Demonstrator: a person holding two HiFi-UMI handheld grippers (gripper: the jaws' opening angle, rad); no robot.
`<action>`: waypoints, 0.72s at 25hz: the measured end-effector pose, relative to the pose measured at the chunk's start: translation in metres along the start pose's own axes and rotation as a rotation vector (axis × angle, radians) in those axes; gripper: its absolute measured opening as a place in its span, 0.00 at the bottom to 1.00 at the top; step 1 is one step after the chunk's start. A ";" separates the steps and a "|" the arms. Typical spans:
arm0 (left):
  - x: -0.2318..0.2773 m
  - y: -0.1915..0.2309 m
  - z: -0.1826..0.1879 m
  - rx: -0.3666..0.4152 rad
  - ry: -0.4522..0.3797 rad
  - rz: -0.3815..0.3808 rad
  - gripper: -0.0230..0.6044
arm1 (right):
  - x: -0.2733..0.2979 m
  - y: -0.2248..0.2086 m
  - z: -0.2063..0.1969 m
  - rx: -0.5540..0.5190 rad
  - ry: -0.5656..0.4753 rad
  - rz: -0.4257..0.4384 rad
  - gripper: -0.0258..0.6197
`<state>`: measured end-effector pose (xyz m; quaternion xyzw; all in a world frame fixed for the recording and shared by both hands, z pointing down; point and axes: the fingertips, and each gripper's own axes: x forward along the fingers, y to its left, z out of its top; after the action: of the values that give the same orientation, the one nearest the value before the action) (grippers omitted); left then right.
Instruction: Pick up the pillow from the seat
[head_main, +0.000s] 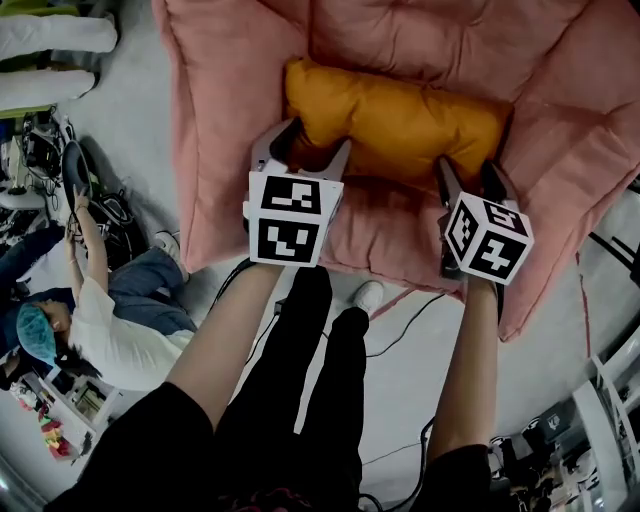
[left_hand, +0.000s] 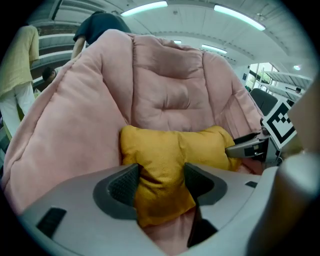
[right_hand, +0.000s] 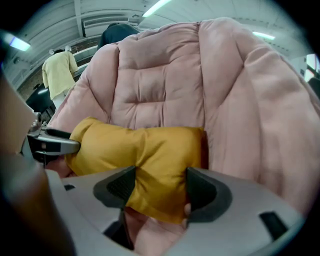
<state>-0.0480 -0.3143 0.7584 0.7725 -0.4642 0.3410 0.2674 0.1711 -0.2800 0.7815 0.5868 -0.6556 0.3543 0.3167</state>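
Now, pillow (head_main: 400, 120) edge inside both tongs (left_hand: 161, 184) (right_hand: 160, 187)

Lab or workshop hall, not a home. Bare grey floor (head_main: 130, 120) with loose cables (head_main: 408, 320) and cluttered gear (head_main: 40, 150) at the edge. Long strip lights (left_hand: 145, 8) on a ribbed industrial ceiling (left_hand: 200, 25). Seated person in a hair cap (head_main: 100, 335), another person standing (right_hand: 59, 75). Pink padded seat (head_main: 420, 40) out on the open floor.
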 end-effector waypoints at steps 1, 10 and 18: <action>0.001 0.000 -0.001 0.006 0.001 0.001 0.51 | 0.001 0.001 -0.001 -0.002 -0.001 -0.004 0.53; 0.012 -0.006 -0.009 0.059 0.036 -0.031 0.39 | 0.012 0.008 -0.006 -0.044 0.043 -0.010 0.43; 0.007 -0.008 -0.009 0.040 0.032 -0.055 0.30 | 0.003 0.017 -0.004 -0.082 0.013 -0.040 0.32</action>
<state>-0.0410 -0.3079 0.7686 0.7846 -0.4314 0.3549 0.2688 0.1543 -0.2774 0.7845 0.5839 -0.6559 0.3244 0.3516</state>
